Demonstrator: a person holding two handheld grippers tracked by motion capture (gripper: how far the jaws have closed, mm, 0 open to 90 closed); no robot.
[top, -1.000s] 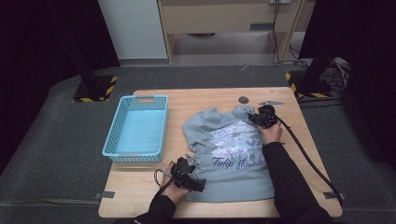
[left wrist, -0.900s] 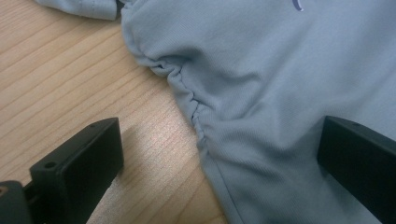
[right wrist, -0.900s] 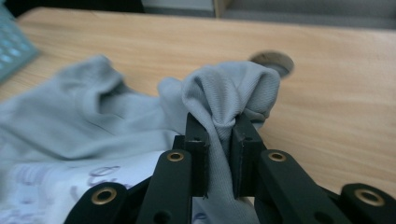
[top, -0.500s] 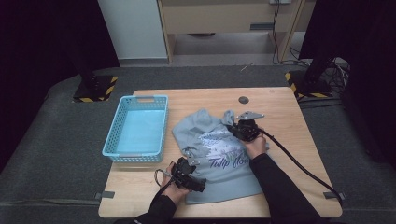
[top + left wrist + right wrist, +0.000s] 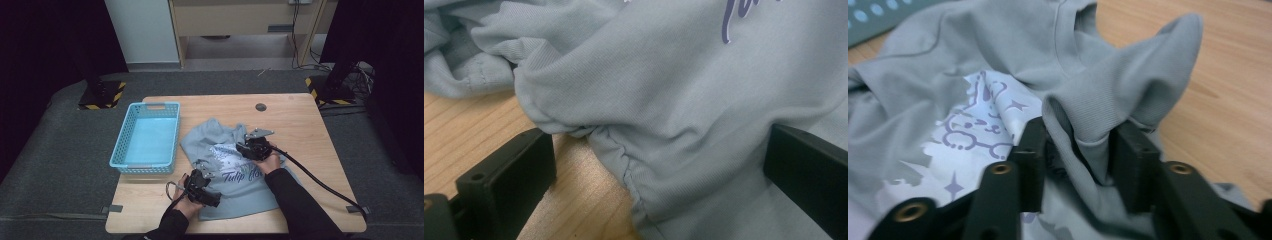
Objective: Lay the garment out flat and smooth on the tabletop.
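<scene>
My right gripper (image 5: 1075, 150), jaws just opening, lets the sleeve (image 5: 1128, 95) drop folded onto the shirt (image 5: 235, 165) on the table (image 5: 300, 120); my left gripper (image 5: 202, 182) seemingly stands open astride its hem, anchoring it.

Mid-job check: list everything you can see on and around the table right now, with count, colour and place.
Light grey cotton sweatshirt with purple print: one, crumpled at the table's middle and near edge.
Light blue plastic mesh basket: one, left part of the table, nothing in it.
Wooden table: one, light brown, with a small dark round spot near its far edge.
Black stands with yellow-black striped bases: two, on the floor beyond both far corners.
Left gripper: black, jaws wide apart, sweatshirt hem between them, pads not pressing.
Right gripper: black, jaws just been opening, a ribbed cuff fold between them.
</scene>
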